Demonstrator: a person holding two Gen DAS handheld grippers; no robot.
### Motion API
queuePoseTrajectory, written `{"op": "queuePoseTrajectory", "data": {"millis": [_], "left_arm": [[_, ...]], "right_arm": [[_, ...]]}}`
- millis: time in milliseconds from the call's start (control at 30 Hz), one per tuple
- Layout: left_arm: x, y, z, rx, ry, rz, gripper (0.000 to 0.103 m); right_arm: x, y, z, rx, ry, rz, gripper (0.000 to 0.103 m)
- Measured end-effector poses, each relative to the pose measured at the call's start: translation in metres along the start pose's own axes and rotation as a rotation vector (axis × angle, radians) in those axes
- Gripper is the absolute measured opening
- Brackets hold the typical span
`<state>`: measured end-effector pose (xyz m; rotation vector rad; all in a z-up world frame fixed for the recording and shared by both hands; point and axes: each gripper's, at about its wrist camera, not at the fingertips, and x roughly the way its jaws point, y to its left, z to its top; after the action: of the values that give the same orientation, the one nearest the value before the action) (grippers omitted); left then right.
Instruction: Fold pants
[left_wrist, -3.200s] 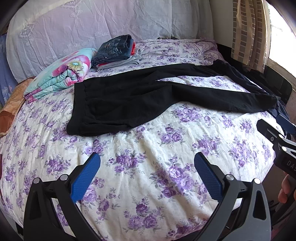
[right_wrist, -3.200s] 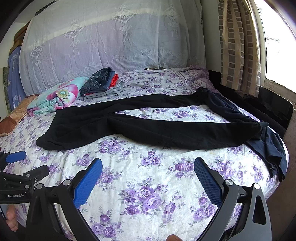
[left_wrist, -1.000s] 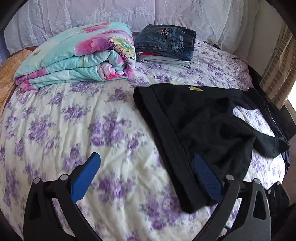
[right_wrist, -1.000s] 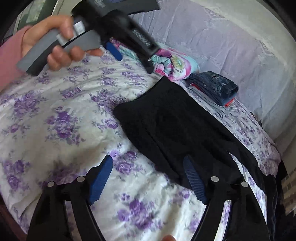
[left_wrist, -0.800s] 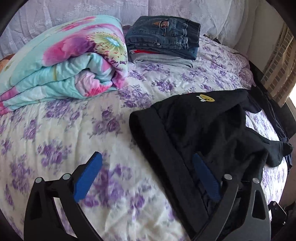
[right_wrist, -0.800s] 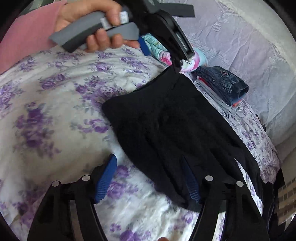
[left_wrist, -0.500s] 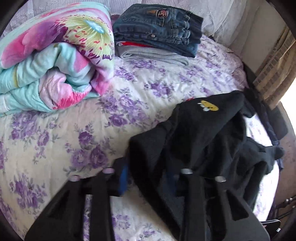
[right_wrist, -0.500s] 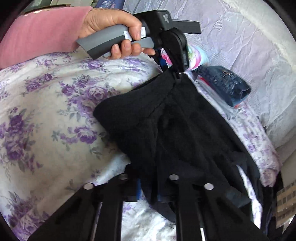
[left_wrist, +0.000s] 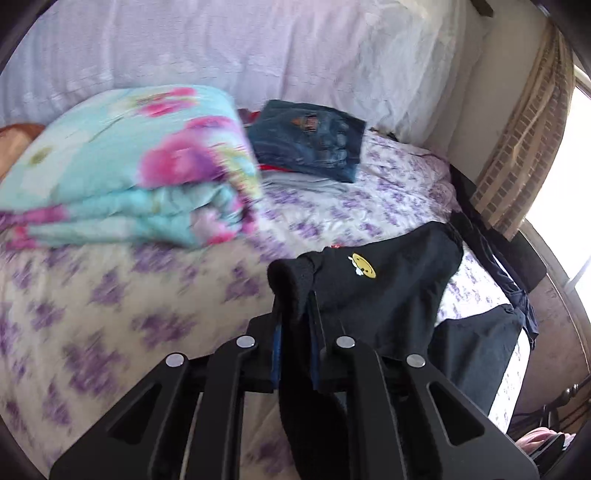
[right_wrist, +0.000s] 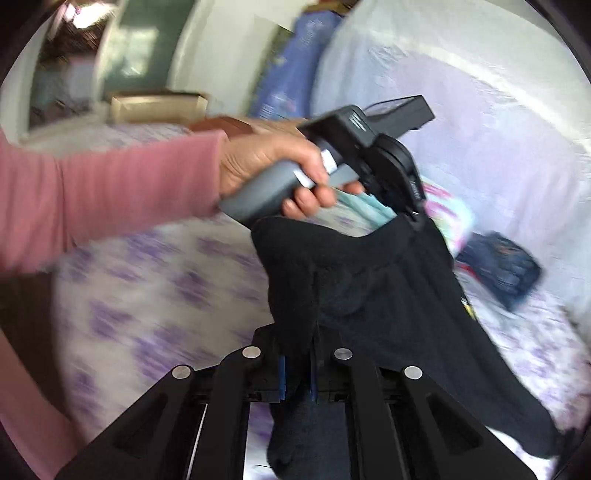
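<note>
The black pants (left_wrist: 388, 295) with a small yellow badge are lifted off the flowered bed by the waistband. My left gripper (left_wrist: 293, 325) is shut on one end of the waistband. My right gripper (right_wrist: 297, 354) is shut on the other end of the waistband, and the pants (right_wrist: 369, 295) hang between the two. In the right wrist view the left gripper (right_wrist: 410, 210) shows held by a hand in a pink sleeve, pinching the cloth. The legs trail down toward the bed's right edge.
A folded turquoise and pink floral quilt (left_wrist: 122, 170) lies at the back left of the bed. A stack of folded jeans (left_wrist: 310, 140) sits beside it. A dark garment (left_wrist: 491, 258) hangs over the right bed edge near a curtain (left_wrist: 517, 147) and window.
Both grippers went from open over the waistband to shut on it. They lifted the waistband off the bed, and the pants now hang between them.
</note>
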<state>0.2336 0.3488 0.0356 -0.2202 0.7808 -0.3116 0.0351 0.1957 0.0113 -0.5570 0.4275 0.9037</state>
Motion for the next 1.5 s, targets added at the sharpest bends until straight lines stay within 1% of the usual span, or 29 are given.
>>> {"op": "queuePoseTrajectory", "data": {"millis": [67, 167, 200, 233, 267, 333, 367, 400, 433, 500, 567, 633, 700, 733, 767, 800, 833, 867, 900, 933, 1000, 1033, 1100, 1167, 1233, 1300, 1367, 1467, 1500], "left_arm": [[-0.015, 0.024, -0.027, -0.046, 0.021, 0.071, 0.010], [-0.011, 0.063, -0.064, -0.174, 0.062, 0.108, 0.011], [-0.006, 0.073, -0.077, -0.209, 0.079, 0.124, 0.017], [0.002, 0.086, -0.090, -0.242, 0.100, 0.162, 0.028], [0.006, 0.096, -0.100, -0.257, 0.113, 0.214, 0.031], [-0.001, 0.106, -0.104, -0.290, 0.086, 0.199, 0.032], [-0.010, 0.105, -0.099, -0.306, 0.078, 0.239, 0.037], [-0.023, 0.101, -0.093, -0.305, 0.041, 0.278, 0.054], [-0.033, 0.095, -0.090, -0.298, 0.002, 0.295, 0.065], [-0.056, 0.072, -0.084, -0.271, -0.056, 0.298, 0.068], [-0.068, 0.045, -0.085, -0.225, -0.082, 0.230, 0.072], [-0.074, 0.007, -0.097, -0.167, -0.082, 0.151, 0.085], [-0.073, -0.028, -0.120, -0.109, -0.058, 0.049, 0.089], [-0.067, -0.041, -0.131, -0.087, -0.036, 0.007, 0.092], [-0.057, -0.054, -0.146, -0.062, 0.001, -0.037, 0.093], [-0.043, -0.064, -0.162, -0.049, 0.057, -0.049, 0.094], [-0.027, -0.072, -0.176, -0.038, 0.119, -0.033, 0.094], [-0.012, -0.078, -0.191, -0.012, 0.179, 0.013, 0.094], [-0.008, -0.087, -0.199, 0.044, 0.183, 0.077, 0.094], [-0.013, -0.100, -0.199, 0.109, 0.173, 0.118, 0.094], [-0.026, -0.112, -0.187, 0.166, 0.156, 0.076, 0.094], [-0.037, -0.115, -0.175, 0.182, 0.124, 0.066, 0.095], [-0.050, -0.114, -0.154, 0.198, 0.076, 0.099, 0.097], [-0.061, -0.110, -0.135, 0.196, 0.024, 0.163, 0.098], [-0.066, -0.096, -0.120, 0.150, -0.001, 0.192, 0.098], [-0.065, -0.086, -0.115, 0.100, 0.017, 0.173, 0.098], [-0.054, -0.072, -0.108, 0.061, 0.044, 0.142, 0.098], [-0.030, -0.049, -0.094, 0.018, 0.085, 0.107, 0.098], [-0.021, -0.042, -0.091, 0.004, 0.099, 0.092, 0.098]], "right_arm": [[0.008, 0.021, 0.000, 0.017, -0.005, 0.092, 0.009], [0.033, 0.048, -0.009, 0.046, 0.028, 0.188, 0.012], [0.049, 0.052, -0.015, 0.059, 0.076, 0.218, 0.022], [0.063, 0.054, -0.021, 0.072, 0.125, 0.239, 0.032], [0.069, 0.057, -0.028, 0.086, 0.160, 0.253, 0.051], [0.056, 0.058, -0.035, 0.105, 0.157, 0.250, 0.057], [0.043, 0.054, -0.037, 0.112, 0.135, 0.253, 0.062], [0.027, 0.048, -0.040, 0.124, 0.103, 0.238, 0.067], [0.013, 0.036, -0.043, 0.145, 0.075, 0.203, 0.069], [-0.009, 0.009, -0.055, 0.207, 0.050, 0.110, 0.070], [-0.031, -0.019, -0.075, 0.295, 0.055, 0.003, 0.070], [-0.051, -0.047, -0.109, 0.417, 0.106, -0.118, 0.070], [-0.060, -0.063, -0.143, 0.505, 0.184, -0.194, 0.070], [-0.064, -0.069, -0.168, 0.557, 0.257, -0.238, 0.070], [-0.066, -0.071, -0.192, 0.600, 0.326, -0.259, 0.070], [-0.071, -0.071, -0.210, 0.644, 0.344, -0.246, 0.070], [-0.087, -0.070, -0.221, 0.684, 0.273, -0.209, 0.070], [-0.098, -0.069, -0.223, 0.712, 0.271, -0.177, 0.070], [-0.105, -0.071, -0.222, 0.724, 0.269, -0.162, 0.070], [-0.112, -0.075, -0.219, 0.729, 0.255, -0.165, 0.070], [-0.124, -0.091, -0.211, 0.724, 0.227, -0.172, 0.070], [-0.125, -0.100, -0.202, 0.711, 0.217, -0.167, 0.070], [-0.127, -0.123, -0.192, 0.681, 0.221, -0.183, 0.070], [-0.126, -0.146, -0.181, 0.641, 0.224, -0.190, 0.072], [-0.117, -0.176, -0.174, 0.617, 0.232, -0.217, 0.074], [-0.109, -0.197, -0.171, 0.603, 0.227, -0.215, 0.074], [-0.095, -0.219, -0.164, 0.624, 0.213, -0.177, 0.074], [-0.065, -0.252, -0.144, 0.666, 0.169, -0.060, 0.074], [-0.055, -0.261, -0.137, 0.673, 0.162, -0.028, 0.071]]}}
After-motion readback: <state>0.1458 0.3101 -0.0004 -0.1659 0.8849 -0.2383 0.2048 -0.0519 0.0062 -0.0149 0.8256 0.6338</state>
